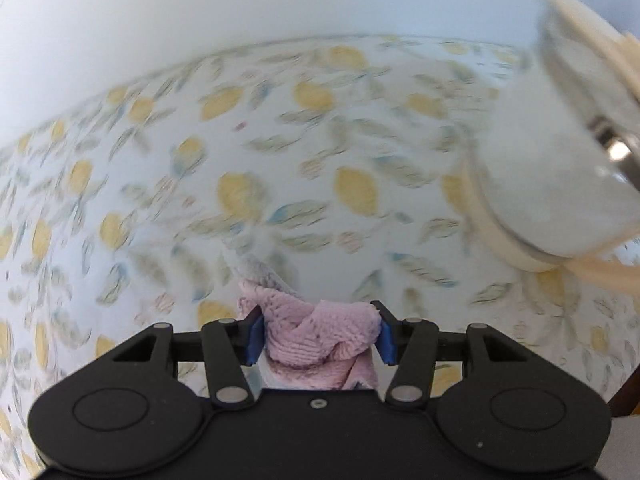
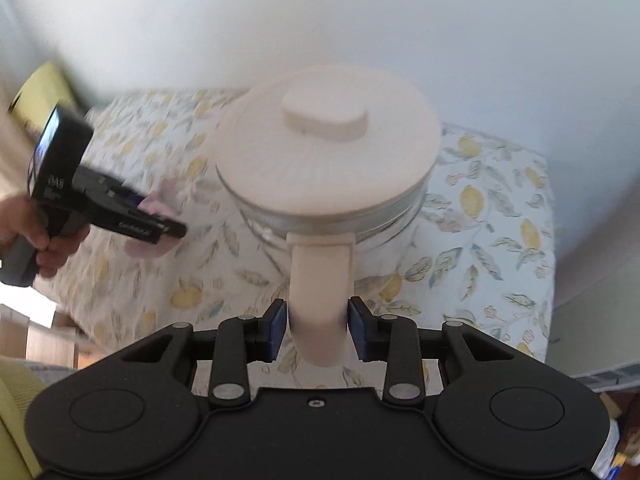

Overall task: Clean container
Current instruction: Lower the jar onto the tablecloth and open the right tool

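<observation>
I'm at the approach step: cloth in hand, no wiping contact yet as far as I can judge. My left gripper [image 1: 320,330] has its jaws clenched on a bunched pink cloth [image 1: 316,336], soft knitted terry, folds bulging out between the blue pads [image 1: 256,338]. My right gripper [image 2: 318,328] has its jaws clamped on the cream handle [image 2: 320,280] of the container [image 2: 328,184], a round clear-walled jar with a flat matte cream lid [image 2: 324,160] and a low oval knob on top. The container sits over the table [image 2: 500,220], near its middle; whether it rests on it or is lifted I can't tell. The table's cover is white with printed lemons and leaves. In the left wrist view the jar appears tilted at upper right, blurred, apart from the cloth. Next move as I see it: bring the cloth across to the glass wall and press while the right holds the handle steady; smooth glass could twist against that grip
</observation>
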The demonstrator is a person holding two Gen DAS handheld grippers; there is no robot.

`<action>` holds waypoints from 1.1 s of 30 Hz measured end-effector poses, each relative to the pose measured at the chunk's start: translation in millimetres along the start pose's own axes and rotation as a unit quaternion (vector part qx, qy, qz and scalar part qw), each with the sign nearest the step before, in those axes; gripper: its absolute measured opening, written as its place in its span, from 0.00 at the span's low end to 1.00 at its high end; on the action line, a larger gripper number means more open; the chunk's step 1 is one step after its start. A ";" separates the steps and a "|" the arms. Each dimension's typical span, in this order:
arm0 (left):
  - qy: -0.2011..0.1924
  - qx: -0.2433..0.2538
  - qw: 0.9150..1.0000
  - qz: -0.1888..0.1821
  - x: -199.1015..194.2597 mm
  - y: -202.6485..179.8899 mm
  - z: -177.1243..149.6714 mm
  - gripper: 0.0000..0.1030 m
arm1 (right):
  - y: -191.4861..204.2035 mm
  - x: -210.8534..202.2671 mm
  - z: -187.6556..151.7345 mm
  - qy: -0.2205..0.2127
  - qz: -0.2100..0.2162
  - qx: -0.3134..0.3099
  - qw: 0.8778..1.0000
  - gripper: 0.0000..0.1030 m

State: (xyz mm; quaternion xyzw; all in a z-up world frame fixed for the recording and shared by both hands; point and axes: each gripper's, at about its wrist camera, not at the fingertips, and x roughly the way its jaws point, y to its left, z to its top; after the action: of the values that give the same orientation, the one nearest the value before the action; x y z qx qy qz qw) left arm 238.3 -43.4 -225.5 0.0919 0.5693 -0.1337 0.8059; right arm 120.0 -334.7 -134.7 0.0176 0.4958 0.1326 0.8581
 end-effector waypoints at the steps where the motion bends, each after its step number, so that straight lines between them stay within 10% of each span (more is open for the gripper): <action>1: -0.003 -0.008 1.000 0.007 1.1 5.1 -1.0 0.52 | 3.0 -1.9 -0.8 -0.006 -0.012 0.010 1.000 0.39; 13: -0.031 -0.035 0.998 0.045 7.3 24.4 -4.2 1.00 | 36.3 -24.4 -3.0 -0.053 -0.072 0.067 0.994 0.51; 33: -0.055 -0.020 0.997 0.053 -73.1 22.1 -26.4 1.00 | 98.9 -15.9 -13.6 -0.093 -0.079 0.113 0.986 0.95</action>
State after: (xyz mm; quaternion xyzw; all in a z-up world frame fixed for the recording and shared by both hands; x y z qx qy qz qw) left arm 198.7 -6.4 -165.5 0.0980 0.5213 -0.0844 0.8435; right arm 80.1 -244.6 -112.1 0.0879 0.4254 0.0051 0.9007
